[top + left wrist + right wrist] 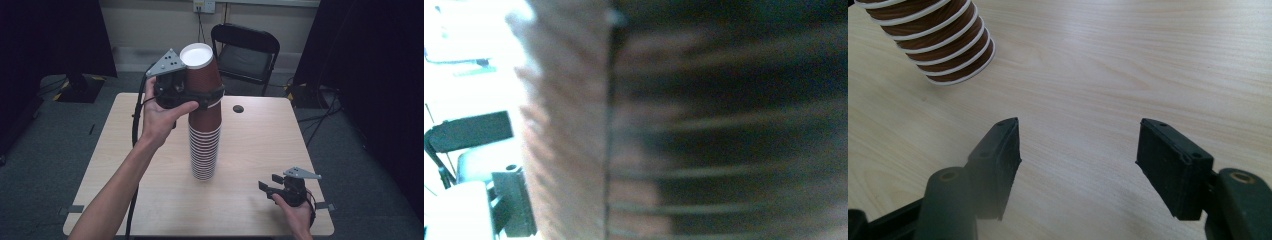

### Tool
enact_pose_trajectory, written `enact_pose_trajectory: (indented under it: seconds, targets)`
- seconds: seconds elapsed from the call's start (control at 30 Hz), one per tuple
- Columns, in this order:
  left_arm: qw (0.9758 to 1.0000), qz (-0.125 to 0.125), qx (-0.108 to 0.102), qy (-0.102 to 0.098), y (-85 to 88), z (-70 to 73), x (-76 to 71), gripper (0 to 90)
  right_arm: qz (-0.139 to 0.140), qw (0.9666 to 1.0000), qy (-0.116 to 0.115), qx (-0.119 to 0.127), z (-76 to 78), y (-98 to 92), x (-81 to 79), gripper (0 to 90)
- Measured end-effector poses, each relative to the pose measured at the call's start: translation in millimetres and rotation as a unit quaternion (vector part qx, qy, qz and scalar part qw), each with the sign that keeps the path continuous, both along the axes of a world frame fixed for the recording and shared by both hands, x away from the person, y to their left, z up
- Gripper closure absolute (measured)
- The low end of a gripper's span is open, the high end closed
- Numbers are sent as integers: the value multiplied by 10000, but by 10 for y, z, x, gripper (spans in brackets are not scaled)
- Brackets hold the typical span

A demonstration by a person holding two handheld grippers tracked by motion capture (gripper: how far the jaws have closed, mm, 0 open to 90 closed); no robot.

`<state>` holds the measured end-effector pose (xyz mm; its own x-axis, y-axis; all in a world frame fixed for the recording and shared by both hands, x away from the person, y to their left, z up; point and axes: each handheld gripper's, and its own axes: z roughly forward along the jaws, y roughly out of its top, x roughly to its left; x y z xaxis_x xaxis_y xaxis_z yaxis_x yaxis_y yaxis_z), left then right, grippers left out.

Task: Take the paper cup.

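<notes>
A tall stack (204, 145) of brown ribbed paper cups, rims white, stands mid-counter (260, 150) on pale wood grain. The left gripper (212, 96) clamps its fingers around the tilted top cup (200, 70). The right gripper (1078, 150) rests near the counter's corner, fingers wide.

Tilted brown top cup (202, 75) atop upside-down cup stack (204, 145)

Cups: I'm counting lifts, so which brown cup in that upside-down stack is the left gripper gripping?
The topmost cup, white base up. The left gripper clamps its side, tilting it above the stack on the table.
</notes>
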<state>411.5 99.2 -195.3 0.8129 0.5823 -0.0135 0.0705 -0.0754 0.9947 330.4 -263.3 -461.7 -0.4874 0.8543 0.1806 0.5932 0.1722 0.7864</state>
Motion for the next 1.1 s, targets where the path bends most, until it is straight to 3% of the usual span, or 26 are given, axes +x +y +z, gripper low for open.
enact_pose_trajectory:
  seconds: [0.3, 0.47, 0.67, 0.8, 0.97, 1.1]
  targets:
    - [9995, 81, -197, -217, 106, 116, -76, 116, 11, 10000, 0, -4, -1, 5, 2, 338]
    - [9992, 47, -336, -205, 196, 141, -91, 118, 9, 10000, 6, -1, -2, 3, 2, 337]
    - [9989, 172, -368, -229, 380, 174, -117, 119, 23, 10000, 2, -11, -4, 2, 2, 337]
    - [9983, 351, -425, -173, 448, 131, -144, 120, 20, 10000, 8, -8, -7, 10, 6, 337]
    - [9983, 440, -363, -143, 519, 58, -155, 121, 23, 10000, 24, -19, -9, 16, 6, 336]
    - [9980, 449, -440, -70, 617, 23, -169, 121, 14, 10000, 35, -17, -10, 10, 0, 336]
